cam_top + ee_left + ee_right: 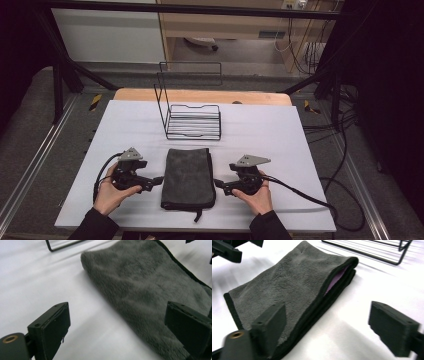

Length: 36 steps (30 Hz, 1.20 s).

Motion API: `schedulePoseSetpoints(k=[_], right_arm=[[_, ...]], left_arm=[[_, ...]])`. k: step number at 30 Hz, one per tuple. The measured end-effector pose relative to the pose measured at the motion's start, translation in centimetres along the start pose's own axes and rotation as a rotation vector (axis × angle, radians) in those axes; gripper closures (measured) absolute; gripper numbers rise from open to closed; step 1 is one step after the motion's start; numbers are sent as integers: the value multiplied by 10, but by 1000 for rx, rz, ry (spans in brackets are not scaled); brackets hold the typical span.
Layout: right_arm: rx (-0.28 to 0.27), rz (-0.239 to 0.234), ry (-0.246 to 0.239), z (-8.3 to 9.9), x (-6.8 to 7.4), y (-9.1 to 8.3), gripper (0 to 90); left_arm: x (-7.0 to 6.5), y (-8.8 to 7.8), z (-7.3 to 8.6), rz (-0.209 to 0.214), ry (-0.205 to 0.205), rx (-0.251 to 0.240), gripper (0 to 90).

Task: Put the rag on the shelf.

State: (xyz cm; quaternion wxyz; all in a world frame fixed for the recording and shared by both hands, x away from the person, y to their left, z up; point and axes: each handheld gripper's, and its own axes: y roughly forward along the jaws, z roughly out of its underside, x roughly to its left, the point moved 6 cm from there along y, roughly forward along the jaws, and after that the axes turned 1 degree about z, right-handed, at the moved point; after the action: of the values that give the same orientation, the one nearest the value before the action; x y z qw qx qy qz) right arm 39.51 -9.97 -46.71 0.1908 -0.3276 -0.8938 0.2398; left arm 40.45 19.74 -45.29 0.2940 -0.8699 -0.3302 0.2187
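A folded dark grey towel [188, 178] lies flat on the white table [260, 130], with a purple inner layer showing at its open edge in the right gripper view [287, 287]. My left gripper [159, 180] sits just off its left side, jaws open, the towel's folded edge [140, 290] lying ahead between them with no pad pressing on it. On the towel's right side, my right gripper [218, 184] is open too, its jaws [327, 325] straddling the bound edge without touching it.
A black wire rack [192, 112] stands behind the towel toward the table's far edge; its base wires show in the right gripper view [372, 250]. Cables trail from both grippers across the table, the right one running off the right edge [310, 197].
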Motion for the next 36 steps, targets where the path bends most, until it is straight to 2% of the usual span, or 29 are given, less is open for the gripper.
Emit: schedulePoseSetpoints(k=[9,15,22,25,29,32,36], right_arm=[[-12,18,39,4,-10,-5,61],[0,22,28,7,-8,-4,44],[8,22,28,8,-8,-4,41],[10,21,29,8,-8,-4,39],[13,23,30,9,-7,-4,38],[16,23,24,9,-8,-3,38],[14,19,28,10,-7,-2,38]], left_arm=[[11,14,-26,-35,-22,-3,75],[19,29,-40,-68,-36,7,107],[24,49,-47,-76,-73,-3,170],[29,58,-46,-89,-87,8,232],[33,64,-41,-104,-94,48,324],[32,67,-37,-94,-98,67,428],[32,73,-35,-80,-107,77,486]])
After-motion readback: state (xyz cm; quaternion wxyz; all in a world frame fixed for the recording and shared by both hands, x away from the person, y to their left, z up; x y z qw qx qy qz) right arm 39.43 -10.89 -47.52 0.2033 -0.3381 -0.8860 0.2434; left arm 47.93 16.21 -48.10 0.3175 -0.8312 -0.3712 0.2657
